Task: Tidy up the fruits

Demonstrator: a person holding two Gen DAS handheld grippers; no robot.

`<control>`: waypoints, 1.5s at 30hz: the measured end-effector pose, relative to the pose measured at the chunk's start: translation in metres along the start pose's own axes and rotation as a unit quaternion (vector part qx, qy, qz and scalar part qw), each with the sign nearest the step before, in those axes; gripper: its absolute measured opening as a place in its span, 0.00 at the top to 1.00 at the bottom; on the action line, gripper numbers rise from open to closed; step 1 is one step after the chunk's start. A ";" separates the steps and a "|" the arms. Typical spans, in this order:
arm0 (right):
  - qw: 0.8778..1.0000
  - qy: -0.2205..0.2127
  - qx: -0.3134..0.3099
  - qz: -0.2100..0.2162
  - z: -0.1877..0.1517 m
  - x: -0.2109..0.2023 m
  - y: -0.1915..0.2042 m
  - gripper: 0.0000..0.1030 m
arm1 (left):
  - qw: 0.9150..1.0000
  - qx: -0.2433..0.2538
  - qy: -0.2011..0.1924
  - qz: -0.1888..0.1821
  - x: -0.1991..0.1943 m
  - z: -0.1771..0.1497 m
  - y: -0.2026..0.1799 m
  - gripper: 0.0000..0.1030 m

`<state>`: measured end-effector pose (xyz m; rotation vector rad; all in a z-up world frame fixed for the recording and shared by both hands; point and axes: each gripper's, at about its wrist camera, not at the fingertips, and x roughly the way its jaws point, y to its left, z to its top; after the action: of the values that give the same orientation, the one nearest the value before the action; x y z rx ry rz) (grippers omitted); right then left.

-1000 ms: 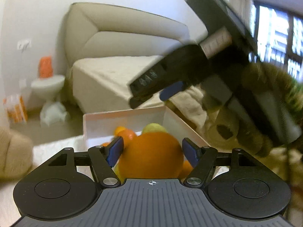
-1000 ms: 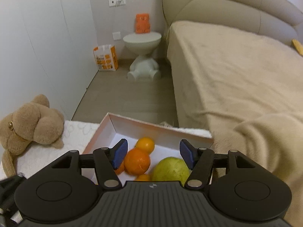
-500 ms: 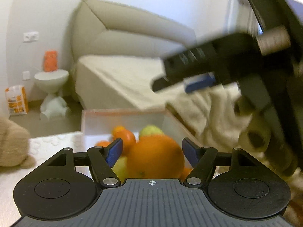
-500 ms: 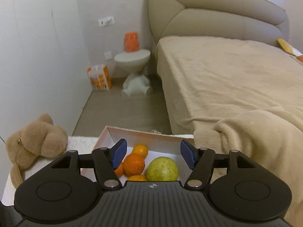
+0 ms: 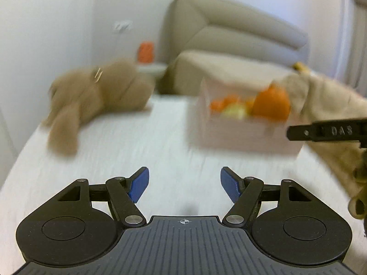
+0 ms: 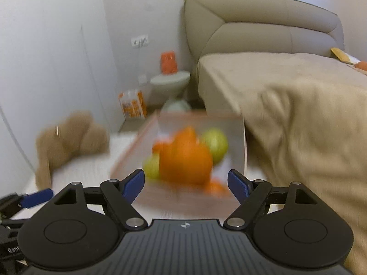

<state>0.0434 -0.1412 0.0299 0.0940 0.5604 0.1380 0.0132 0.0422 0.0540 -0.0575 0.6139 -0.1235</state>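
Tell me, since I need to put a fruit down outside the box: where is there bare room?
The white surface is bare between the plush and the box, and in front of the left gripper. The box is crowded with fruit; the blanket borders its right.

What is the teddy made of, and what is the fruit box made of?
The teddy looks like soft brown plush: its outline is fuzzy and floppy, though the picture is blurred. The box seems to be thin white cardboard, with flat, matte, straight walls; I can't be sure.
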 end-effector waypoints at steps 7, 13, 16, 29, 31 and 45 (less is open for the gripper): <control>0.997 0.048 -0.053 -0.020 -0.077 0.006 0.021 0.22 | 1.000 0.027 0.002 0.017 0.000 -0.025 -0.026 0.28; 0.996 0.061 -0.057 -0.009 -0.098 0.013 0.019 0.17 | 0.999 0.020 0.023 0.027 0.015 -0.030 -0.031 0.27; 0.996 0.061 -0.056 -0.016 -0.101 0.009 0.019 0.15 | 0.999 0.026 0.025 0.033 0.015 -0.032 -0.033 0.27; 0.998 0.041 -0.032 -0.047 -0.110 0.007 0.007 0.00 | 0.998 0.035 0.026 0.040 0.014 -0.032 -0.036 0.26; 0.998 0.038 -0.027 -0.048 -0.111 0.006 0.005 0.00 | 0.998 0.034 0.026 0.039 0.014 -0.032 -0.035 0.26; 0.998 0.039 -0.026 -0.052 -0.109 0.007 0.004 0.00 | 0.998 0.033 0.027 0.038 0.014 -0.031 -0.035 0.26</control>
<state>-0.0098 -0.1305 -0.0655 0.0082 0.6378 0.0544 0.0033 0.0051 0.0235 0.0336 0.6637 -0.0729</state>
